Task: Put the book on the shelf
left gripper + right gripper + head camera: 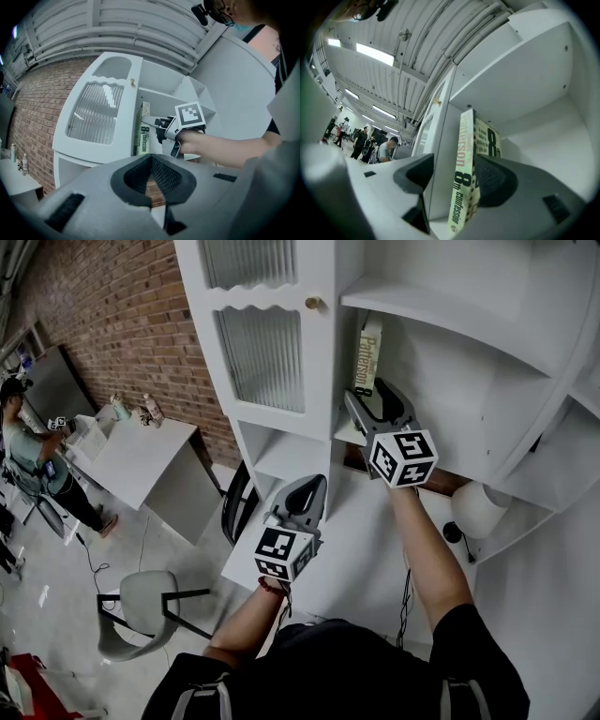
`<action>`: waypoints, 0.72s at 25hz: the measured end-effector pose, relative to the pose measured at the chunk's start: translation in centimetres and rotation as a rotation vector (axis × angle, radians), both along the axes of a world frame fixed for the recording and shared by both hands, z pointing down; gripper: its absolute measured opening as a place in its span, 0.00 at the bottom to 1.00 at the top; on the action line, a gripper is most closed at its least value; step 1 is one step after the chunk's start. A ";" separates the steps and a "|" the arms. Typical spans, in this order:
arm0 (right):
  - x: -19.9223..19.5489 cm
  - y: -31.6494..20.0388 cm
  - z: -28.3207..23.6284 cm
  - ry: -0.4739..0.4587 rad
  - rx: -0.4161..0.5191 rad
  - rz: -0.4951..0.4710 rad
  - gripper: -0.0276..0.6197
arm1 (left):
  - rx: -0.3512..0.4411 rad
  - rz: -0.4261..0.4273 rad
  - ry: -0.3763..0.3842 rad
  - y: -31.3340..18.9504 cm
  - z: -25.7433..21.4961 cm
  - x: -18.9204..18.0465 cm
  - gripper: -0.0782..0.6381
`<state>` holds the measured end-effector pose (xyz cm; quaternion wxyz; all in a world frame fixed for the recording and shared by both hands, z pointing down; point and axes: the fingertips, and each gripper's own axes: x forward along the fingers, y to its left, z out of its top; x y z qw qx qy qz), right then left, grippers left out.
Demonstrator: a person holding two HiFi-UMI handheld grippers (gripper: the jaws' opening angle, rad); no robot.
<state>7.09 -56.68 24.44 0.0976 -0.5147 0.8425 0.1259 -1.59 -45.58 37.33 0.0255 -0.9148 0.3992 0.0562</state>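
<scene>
The book stands upright on the shelf, upper centre in the head view, so placing looks done. The right tool is spread around it, one jaw clear of the spine; only backing it away seems left. The left tool is closed and empty.

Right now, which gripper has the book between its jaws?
The right gripper: the book stands between its parted jaws; the left gripper is shut and empty.
</scene>
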 end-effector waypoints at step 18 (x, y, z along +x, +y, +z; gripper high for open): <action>3.9 4.8 3.1 0.022 -0.038 0.044 0.11 | -0.045 0.033 -0.025 2.7 1.0 2.1 0.13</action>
